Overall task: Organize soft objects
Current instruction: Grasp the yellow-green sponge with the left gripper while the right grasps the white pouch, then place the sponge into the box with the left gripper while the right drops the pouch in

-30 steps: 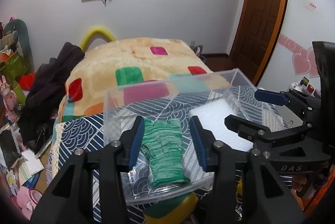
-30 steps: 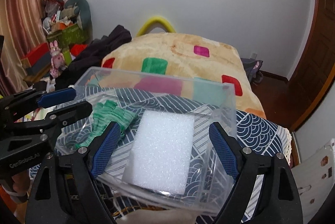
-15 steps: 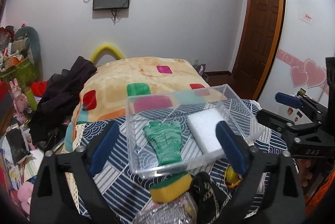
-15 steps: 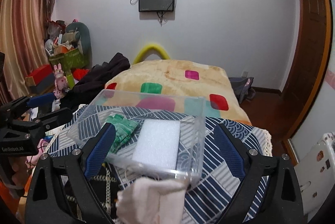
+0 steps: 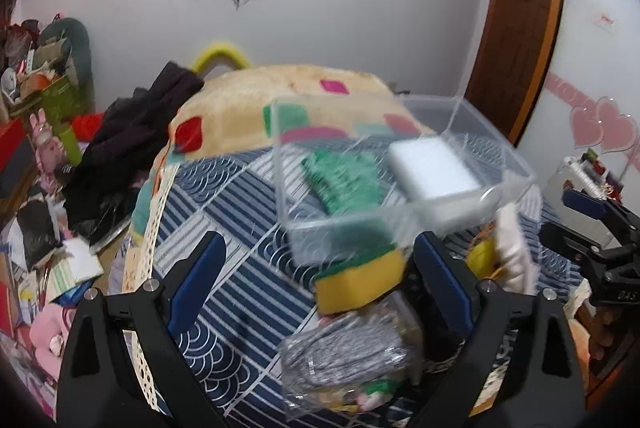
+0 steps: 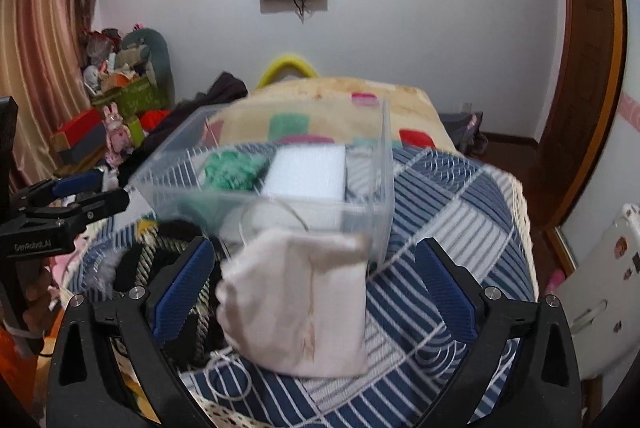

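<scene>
A clear plastic box (image 5: 400, 164) (image 6: 280, 180) stands on the blue patterned bedspread and holds a green glove (image 5: 340, 176) (image 6: 232, 170) and a white foam block (image 5: 434, 168) (image 6: 306, 168). In front of it lie a yellow and green sponge (image 5: 358, 278), a grey knit item in clear wrap (image 5: 344, 352) and a white cloth pouch (image 6: 300, 304) (image 5: 512, 256). My left gripper (image 5: 316, 284) is open and empty, near the sponge. My right gripper (image 6: 316, 288) is open and empty, over the pouch.
The bed carries a beige blanket with coloured squares (image 5: 248, 108) and dark clothes (image 5: 132, 140). Clutter and toys fill the floor at left (image 5: 36, 228). A wooden door (image 5: 516, 28) stands at right. Dark rope-like items (image 6: 172, 256) lie left of the pouch.
Both grippers have pulled back from the clear box. The left gripper went from nearly closed over the green glove to wide open. More loose items now show in front of the box.
</scene>
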The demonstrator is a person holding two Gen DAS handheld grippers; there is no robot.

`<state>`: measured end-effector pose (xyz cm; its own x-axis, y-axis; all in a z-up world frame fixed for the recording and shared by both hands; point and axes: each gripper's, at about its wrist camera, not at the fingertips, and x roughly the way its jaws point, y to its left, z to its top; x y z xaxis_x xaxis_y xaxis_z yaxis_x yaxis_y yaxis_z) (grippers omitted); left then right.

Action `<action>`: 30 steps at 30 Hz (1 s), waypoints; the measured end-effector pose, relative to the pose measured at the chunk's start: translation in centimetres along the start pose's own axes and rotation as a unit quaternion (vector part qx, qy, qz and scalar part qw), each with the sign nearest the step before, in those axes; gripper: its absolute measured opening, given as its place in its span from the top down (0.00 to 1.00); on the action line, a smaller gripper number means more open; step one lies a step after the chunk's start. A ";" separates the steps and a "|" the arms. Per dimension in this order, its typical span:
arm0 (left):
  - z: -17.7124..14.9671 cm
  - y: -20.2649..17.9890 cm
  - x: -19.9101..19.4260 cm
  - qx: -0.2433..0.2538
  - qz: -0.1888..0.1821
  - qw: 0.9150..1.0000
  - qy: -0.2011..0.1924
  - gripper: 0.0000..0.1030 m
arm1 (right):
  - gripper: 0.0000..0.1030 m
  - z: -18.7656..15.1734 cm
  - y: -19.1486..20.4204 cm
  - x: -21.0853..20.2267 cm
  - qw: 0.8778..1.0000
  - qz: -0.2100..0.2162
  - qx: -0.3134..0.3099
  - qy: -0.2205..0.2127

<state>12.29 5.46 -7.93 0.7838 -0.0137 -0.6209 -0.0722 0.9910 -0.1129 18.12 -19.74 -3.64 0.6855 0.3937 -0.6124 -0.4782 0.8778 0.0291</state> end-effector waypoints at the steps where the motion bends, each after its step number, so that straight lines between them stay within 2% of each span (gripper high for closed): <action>1: -0.3 0.2 0.4 -0.003 0.004 1.000 0.003 0.07 | 0.03 -0.4 0.1 0.4 1.000 -0.006 0.000 0.007; 3: -0.8 0.4 0.9 -0.008 0.005 1.000 0.006 0.07 | 0.03 -1.0 0.1 0.6 1.000 -0.007 0.003 0.014; 8: -1.7 0.8 3.1 -0.036 -0.023 0.999 0.034 0.07 | 0.03 -2.0 0.2 1.4 0.999 0.009 0.010 0.035; 14: -2.2 0.5 4.3 -0.033 -0.034 0.998 0.046 0.07 | 0.03 -2.9 -0.2 2.7 0.998 0.019 0.029 0.059; 17: -2.3 0.5 4.7 -0.035 -0.051 0.997 0.055 0.15 | 0.04 -3.4 -0.1 3.3 0.996 0.029 0.029 0.074; 18: -2.4 0.4 5.0 -0.036 -0.059 0.996 0.061 0.21 | 0.05 -3.5 -0.1 3.2 0.996 0.032 0.030 0.074; 20: -2.5 0.4 5.3 -0.042 -0.075 0.994 0.069 0.26 | 0.11 -3.7 -0.1 3.0 0.996 0.040 0.031 0.075; 22: -2.6 0.6 5.2 -0.048 -0.092 0.992 0.068 0.36 | 0.26 -3.7 -0.2 2.7 0.996 0.045 0.030 0.072; 25: -2.6 0.4 4.8 -0.043 -0.109 0.991 0.068 0.50 | 0.38 -3.8 -0.4 1.9 0.997 0.045 0.029 0.061; 28: -2.7 0.0 4.4 -0.032 -0.109 0.992 0.062 0.53 | 0.56 -3.7 -0.4 1.1 0.998 0.032 0.029 0.043; 30: -2.8 -0.1 4.2 -0.029 -0.107 0.992 0.061 0.54 | 0.72 -3.4 -0.5 0.8 0.998 0.031 0.029 0.036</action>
<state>13.87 4.89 -12.65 0.7051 -0.2414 -0.6668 0.0492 0.9546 -0.2936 17.04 -20.82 -6.79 0.6133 0.4300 -0.6625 -0.4848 0.8671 0.1140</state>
